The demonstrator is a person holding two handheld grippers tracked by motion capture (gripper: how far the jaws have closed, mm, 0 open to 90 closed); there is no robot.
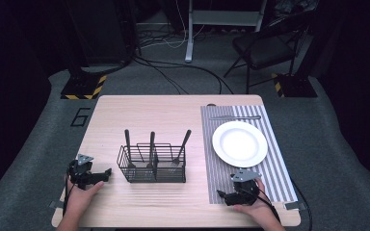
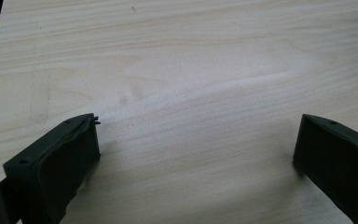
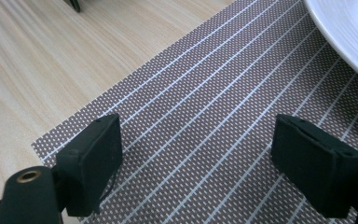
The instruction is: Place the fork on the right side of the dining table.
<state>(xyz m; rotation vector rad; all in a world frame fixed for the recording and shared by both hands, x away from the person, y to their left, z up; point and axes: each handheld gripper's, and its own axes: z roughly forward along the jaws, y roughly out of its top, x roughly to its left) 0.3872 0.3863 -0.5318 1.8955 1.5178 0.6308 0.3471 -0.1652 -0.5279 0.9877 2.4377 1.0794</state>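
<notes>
High view: wire caddy (image 1: 151, 163) of cutlery between spread left claw (image 1: 107, 172) and spread right claw (image 1: 220, 194), plate (image 1: 239, 143) beyond

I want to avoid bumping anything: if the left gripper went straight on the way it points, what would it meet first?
Probably the wire caddy: the left gripper points at its near-left corner, with bare table between them.

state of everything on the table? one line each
left hand-held gripper: open, nothing between jaws, over bare table
right hand-held gripper: open, empty, over placemat
wire caddy: upright, three utensils standing in it, handles up
plate: empty, on placemat
knife: lying flat on placemat beyond the plate
placemat: flat, at the table's right side
</notes>
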